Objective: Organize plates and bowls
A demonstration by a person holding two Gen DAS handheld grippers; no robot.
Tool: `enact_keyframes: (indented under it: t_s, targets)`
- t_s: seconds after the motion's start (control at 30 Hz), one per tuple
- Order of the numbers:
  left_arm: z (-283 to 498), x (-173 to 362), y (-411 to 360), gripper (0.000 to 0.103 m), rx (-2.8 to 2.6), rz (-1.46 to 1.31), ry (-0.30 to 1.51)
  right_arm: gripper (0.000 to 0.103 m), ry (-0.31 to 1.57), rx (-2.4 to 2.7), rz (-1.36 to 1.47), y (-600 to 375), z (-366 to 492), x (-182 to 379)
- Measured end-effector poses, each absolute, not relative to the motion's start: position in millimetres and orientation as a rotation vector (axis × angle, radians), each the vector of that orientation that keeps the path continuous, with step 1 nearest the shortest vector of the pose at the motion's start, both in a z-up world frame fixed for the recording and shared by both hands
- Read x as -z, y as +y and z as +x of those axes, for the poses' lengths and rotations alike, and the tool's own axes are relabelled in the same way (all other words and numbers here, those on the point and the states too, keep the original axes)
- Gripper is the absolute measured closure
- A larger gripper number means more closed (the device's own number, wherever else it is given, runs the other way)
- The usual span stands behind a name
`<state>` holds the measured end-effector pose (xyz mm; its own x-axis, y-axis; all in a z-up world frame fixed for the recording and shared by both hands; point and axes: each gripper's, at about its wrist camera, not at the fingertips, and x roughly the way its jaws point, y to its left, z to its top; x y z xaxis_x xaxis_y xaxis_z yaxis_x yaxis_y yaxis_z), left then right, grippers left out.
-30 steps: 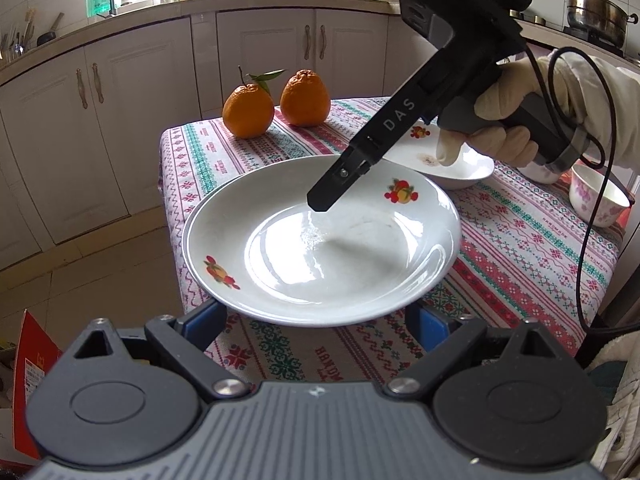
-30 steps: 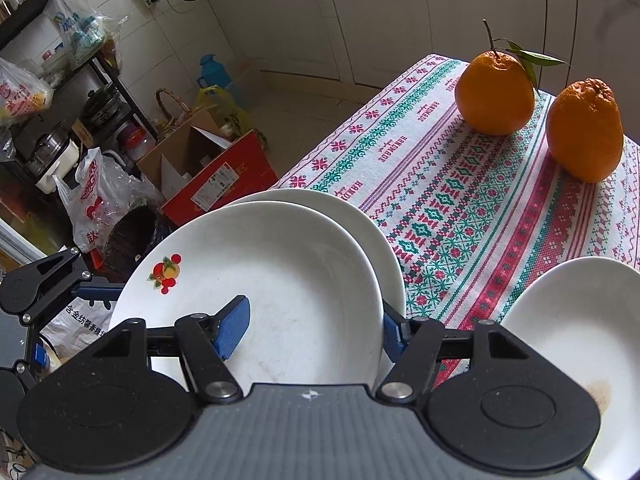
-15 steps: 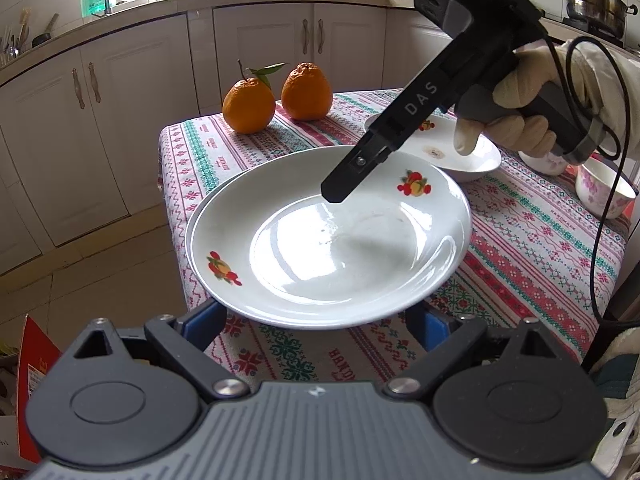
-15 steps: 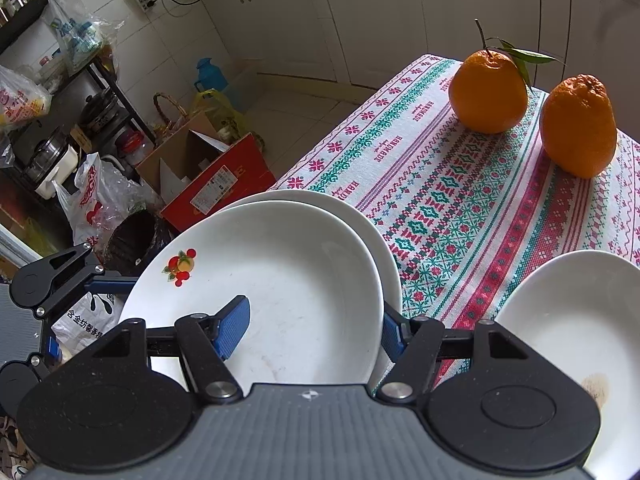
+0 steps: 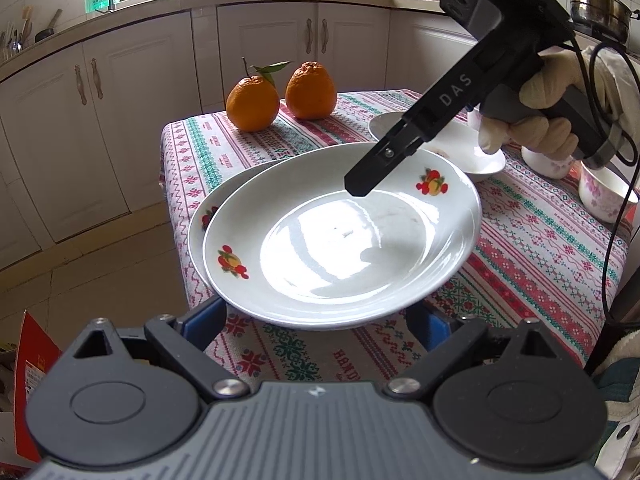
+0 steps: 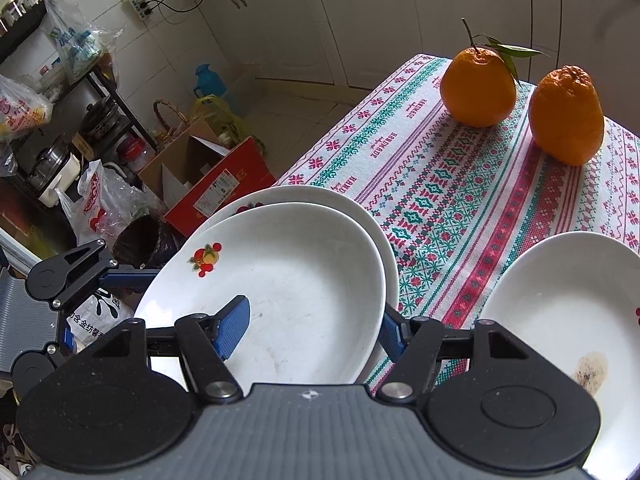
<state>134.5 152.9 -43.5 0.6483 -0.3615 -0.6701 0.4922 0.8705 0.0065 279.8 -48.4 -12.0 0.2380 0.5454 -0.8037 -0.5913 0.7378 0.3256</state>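
Left wrist view looks down on a table [image 5: 532,256] under a cloth patterned in red, green and white bands. Near its front corner lies a white plate [image 5: 208,216] with a fruit print, mostly covered by a second, deeper white plate [image 5: 340,248] of the same pattern. This upper plate is glossy, with a printed fruit cluster on each side of its rim, and sits slightly off-centre over the lower one, tilted a little. The right gripper [image 5: 360,188], held by a gloved hand [image 5: 536,116], is clenched on the far rim of the upper plate: one blue pad [image 6: 234,326] lies inside the dish and the other sits under its outer edge. The left gripper [image 5: 316,320] is released, its blue fingers spread wide on either side of the plate's near edge, below it; whether they touch it cannot be told. Farther right lies a third white plate [image 6: 560,304] with a brown stain. Behind stand two oranges [image 5: 280,96], and at the far right a small flowered bowl [image 5: 608,196].
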Motion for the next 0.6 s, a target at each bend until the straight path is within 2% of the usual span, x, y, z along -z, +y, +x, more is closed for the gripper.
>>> enact_keyframes:
  t_s: [0.6]
  targets:
    - [132, 43, 152, 0.006, 0.477, 0.188, 0.698, 0.027, 1.043, -0.744, -0.070, -49, 268, 9]
